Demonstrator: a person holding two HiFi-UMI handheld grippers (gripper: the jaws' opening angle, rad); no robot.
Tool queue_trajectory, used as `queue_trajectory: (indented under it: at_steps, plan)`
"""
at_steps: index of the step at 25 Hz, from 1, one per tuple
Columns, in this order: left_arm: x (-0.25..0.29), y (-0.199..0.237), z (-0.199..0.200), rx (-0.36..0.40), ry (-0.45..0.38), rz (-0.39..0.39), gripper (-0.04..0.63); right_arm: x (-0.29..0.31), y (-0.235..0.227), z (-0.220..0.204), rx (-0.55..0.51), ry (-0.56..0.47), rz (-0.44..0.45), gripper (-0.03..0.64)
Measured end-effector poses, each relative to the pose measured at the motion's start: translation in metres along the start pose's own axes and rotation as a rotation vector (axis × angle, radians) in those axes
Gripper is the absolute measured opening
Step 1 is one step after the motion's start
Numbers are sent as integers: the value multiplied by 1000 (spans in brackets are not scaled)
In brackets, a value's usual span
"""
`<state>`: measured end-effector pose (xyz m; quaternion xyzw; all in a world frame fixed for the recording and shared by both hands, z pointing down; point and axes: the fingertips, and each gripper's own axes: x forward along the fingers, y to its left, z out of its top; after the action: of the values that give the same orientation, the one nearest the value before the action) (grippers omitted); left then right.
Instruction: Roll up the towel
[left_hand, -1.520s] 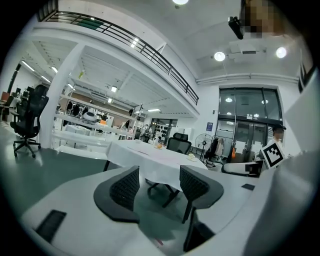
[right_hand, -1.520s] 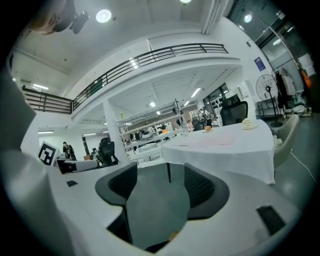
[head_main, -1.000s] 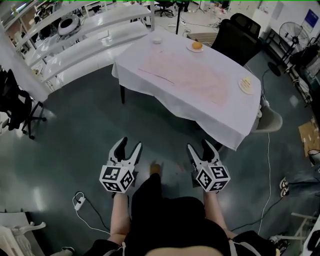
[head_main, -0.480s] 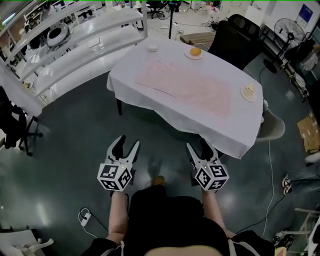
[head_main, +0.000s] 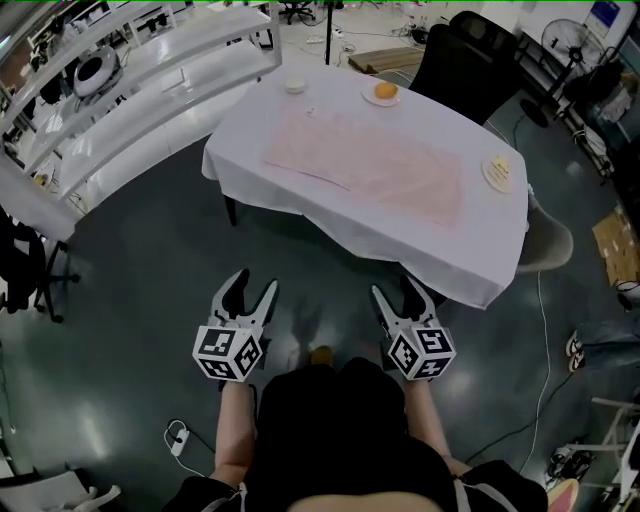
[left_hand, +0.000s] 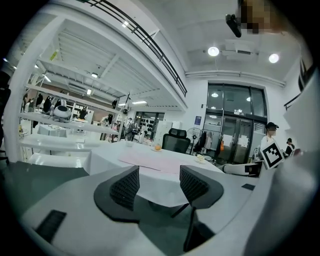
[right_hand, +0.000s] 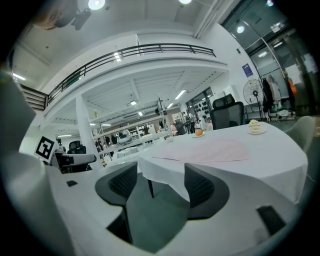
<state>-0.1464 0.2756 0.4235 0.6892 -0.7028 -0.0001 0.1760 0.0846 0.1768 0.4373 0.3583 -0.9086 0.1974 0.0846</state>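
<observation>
Towel (head_main: 365, 170), pale pink and spread flat, lies along the middle of the table (head_main: 450, 255), which is draped in a white cloth. No edge of it is lifted or turned over, so rolling has not begun. Its long sides run the length of the table, which I judge suits a roll started from one short end. Off the towel but on the table stand a small cup (head_main: 294, 86) at the far corner, a plate with an orange thing (head_main: 385, 92) by the far edge, and a second plate (head_main: 497, 172) toward the right end. A black chair (head_main: 480, 55) stands behind the table and a pale chair (head_main: 550, 240) at its right end. The person stands well short of the table's near edge, both tools held low before the body and aimed at the table. The left gripper (head_main: 253, 292) has its jaws apart, with only floor and the distant table between them. The right gripper (head_main: 398, 295) is likewise spread wide and holds nothing. Held open this way they seem readied for the approach, and the table must be reached before either can touch the towel.
</observation>
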Motion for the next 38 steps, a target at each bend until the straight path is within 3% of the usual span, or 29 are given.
queue_trajectory:
  at_steps: [9,14,20,31,38]
  plan:
    - [17,-6,-17,-22,39,-20,259,4,-23,-15,38,34,-34,308]
    - [45,0,-6,-10,51,-18,259,30,-40,-2,53,23,-33,307]
    - [119,6,26,30,53,-52,259,80,-85,33,74,-5,-65,307]
    - [254,23,62,-5,81,-95,259,169,-169,95,32,31,-138,308]
    - [324,28,74,-4,83,-112,259,198,-217,107,6,68,-166,307]
